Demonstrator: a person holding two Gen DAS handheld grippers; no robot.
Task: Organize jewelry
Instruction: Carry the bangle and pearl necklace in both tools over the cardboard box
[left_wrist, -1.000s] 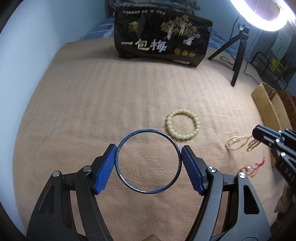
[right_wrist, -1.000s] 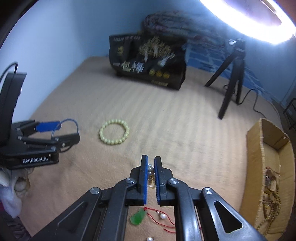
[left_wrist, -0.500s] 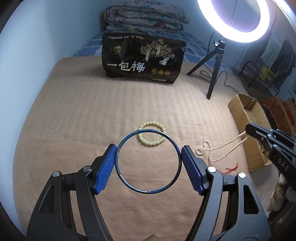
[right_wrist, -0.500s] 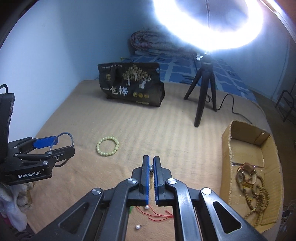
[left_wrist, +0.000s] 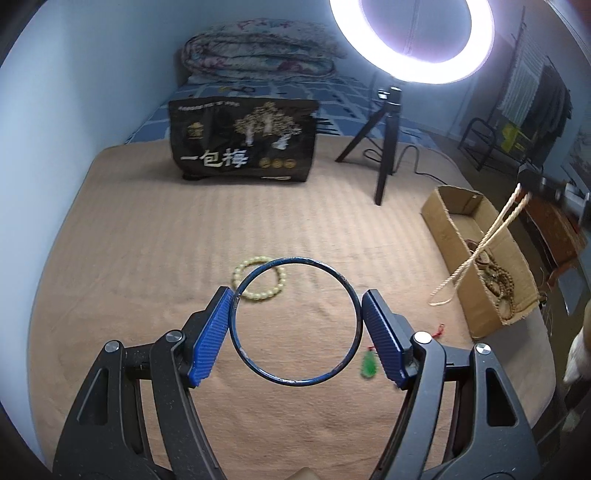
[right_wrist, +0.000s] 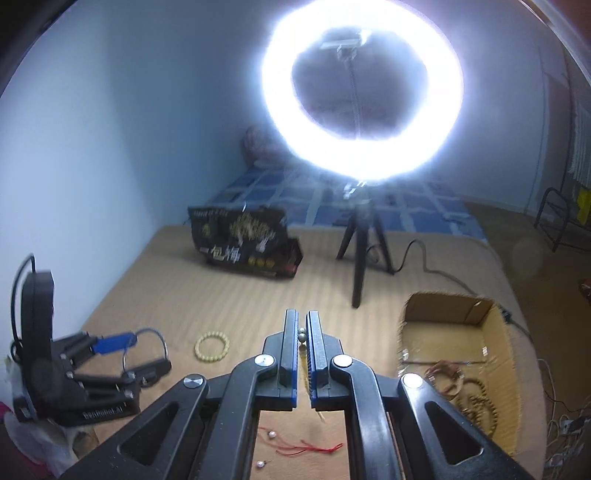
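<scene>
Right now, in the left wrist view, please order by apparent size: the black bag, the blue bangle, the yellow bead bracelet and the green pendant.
1. black bag
2. blue bangle, though it sits close to the camera in the left gripper jaws, so it looks bigger than it is
3. yellow bead bracelet
4. green pendant

Thin blue metal bangle (left_wrist: 295, 321) with chipped paint, ridged blue pads (left_wrist: 208, 338) on matt black plastic, glossy pale beads (left_wrist: 258, 279) at 11 o'clock, ribbed tan cloth (left_wrist: 166, 240), rough corrugated cardboard box (left_wrist: 476, 288) at 3 o'clock
</scene>
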